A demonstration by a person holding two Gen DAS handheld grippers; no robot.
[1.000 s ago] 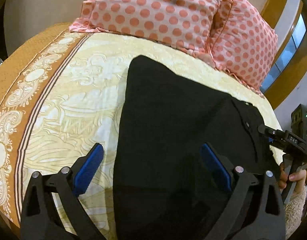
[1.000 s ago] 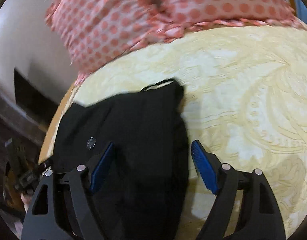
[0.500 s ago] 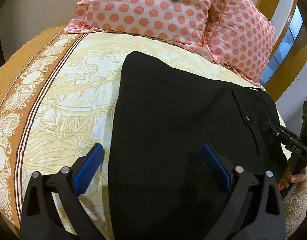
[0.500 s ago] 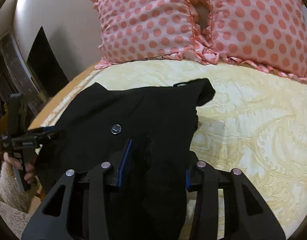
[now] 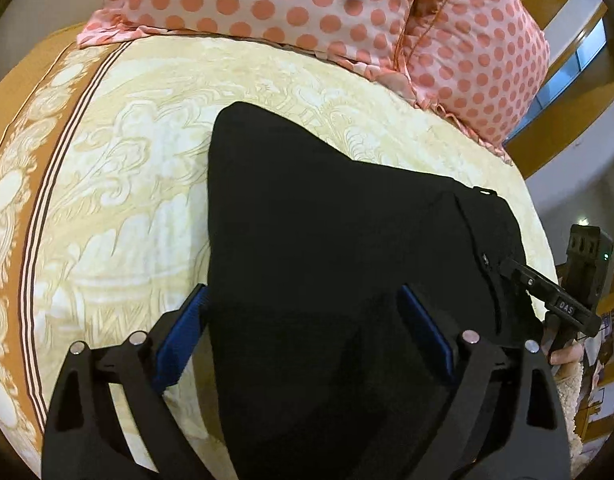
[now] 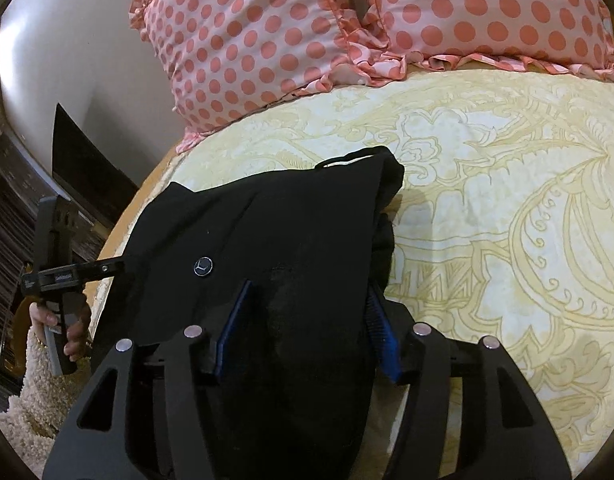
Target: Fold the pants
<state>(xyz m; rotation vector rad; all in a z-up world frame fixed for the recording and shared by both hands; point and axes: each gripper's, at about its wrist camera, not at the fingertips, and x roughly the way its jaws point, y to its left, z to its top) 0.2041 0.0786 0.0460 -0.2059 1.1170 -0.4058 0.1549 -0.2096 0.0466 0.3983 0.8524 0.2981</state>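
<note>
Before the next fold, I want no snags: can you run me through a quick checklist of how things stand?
1. Pants lie flat on the bed: ok.
2. Pillows clear of the pants: ok.
3. Left gripper straddles the fabric, jaws just narrowing: ok; pressing on it: cannot tell.
4. Right gripper has waistband fabric between its jaws, which just widened: grip cannot tell.
5. Button faces up, uncovered: ok.

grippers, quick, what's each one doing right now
left gripper: jaws wide, just been closing, black pants between them, grip cannot be told.
right gripper: jaws just been opening, pants fold between the pads, grip cannot be told.
</note>
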